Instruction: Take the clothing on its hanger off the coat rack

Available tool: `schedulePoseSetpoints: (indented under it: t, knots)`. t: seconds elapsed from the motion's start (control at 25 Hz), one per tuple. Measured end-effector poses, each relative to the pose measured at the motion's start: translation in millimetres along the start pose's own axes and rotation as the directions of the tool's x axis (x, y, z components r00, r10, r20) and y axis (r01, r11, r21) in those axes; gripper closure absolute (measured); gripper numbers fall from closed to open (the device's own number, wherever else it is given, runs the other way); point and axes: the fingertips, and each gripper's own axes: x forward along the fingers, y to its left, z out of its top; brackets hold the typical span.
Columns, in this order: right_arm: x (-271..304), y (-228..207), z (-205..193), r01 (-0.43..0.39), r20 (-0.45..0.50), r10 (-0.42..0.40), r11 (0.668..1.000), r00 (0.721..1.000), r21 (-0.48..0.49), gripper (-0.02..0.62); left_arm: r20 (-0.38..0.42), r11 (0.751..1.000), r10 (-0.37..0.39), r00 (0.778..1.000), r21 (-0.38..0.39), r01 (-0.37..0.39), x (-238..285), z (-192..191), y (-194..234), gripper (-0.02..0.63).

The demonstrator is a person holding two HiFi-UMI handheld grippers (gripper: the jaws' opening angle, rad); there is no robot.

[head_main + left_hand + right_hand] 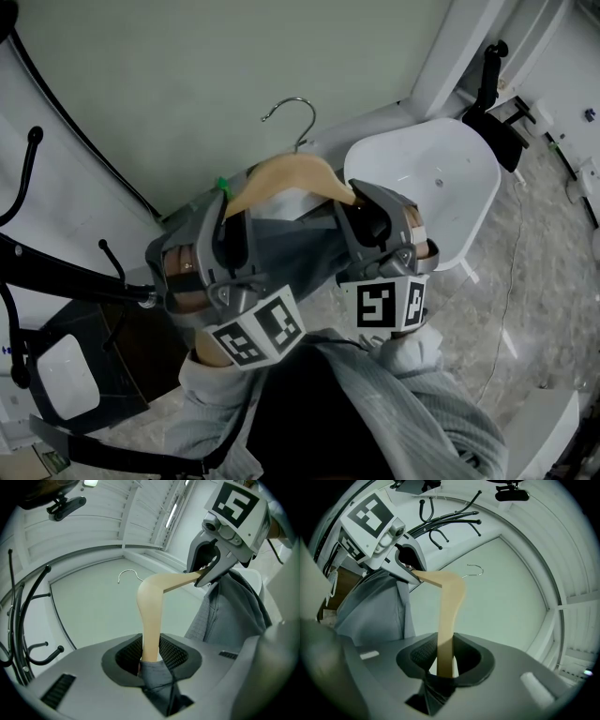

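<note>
1. No readable words, brands or numbers anywhere.
2. Left gripper (150, 657): the marker cube (258, 336) behind the fingers has black-and-white square code patterns on two visible faces. These are patterns only, no letters.
3. Right gripper (443, 665): its cube (384, 305) behind the fingers carries the same kind of square code on two visible faces. No text.
4. The right cube's code also shows in the left gripper view, up and right of the fingers. The left cube's code shows in the right gripper view, up and left of the fingers.
5. Tiny blue print (9, 351) on a white panel far left of the left fingers is too small to read.
</note>
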Motion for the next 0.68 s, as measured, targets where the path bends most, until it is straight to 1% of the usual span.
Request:
schedulePoseSetpoints:
  t: [0.08, 0.28, 0.68]
  knots:
    - [-2, -2, -2, 0.003, -0.004, -0.003, 1.000, 1.000, -0.003, 0.503, 0.005, 1.000, -0.002, 1.000, 0.000, 0.002, 0, 2, -2, 0.497]
    - [-7, -19, -14, 0.013, -0.009, -0.013, 1.000, 1.000, 0.002, 0.503, 0.011, 1.000, -0.006, 1.000, 0.005, 0.006, 6, 23, -7, 0.497]
    - [-12, -24, -18, 0.019, -0.021, -0.019, 1.000, 1.000, 0.009, 0.503, 0.019, 1.000, -0.014, 1.000, 0.010, 0.014, 7, 31, -9, 0.497]
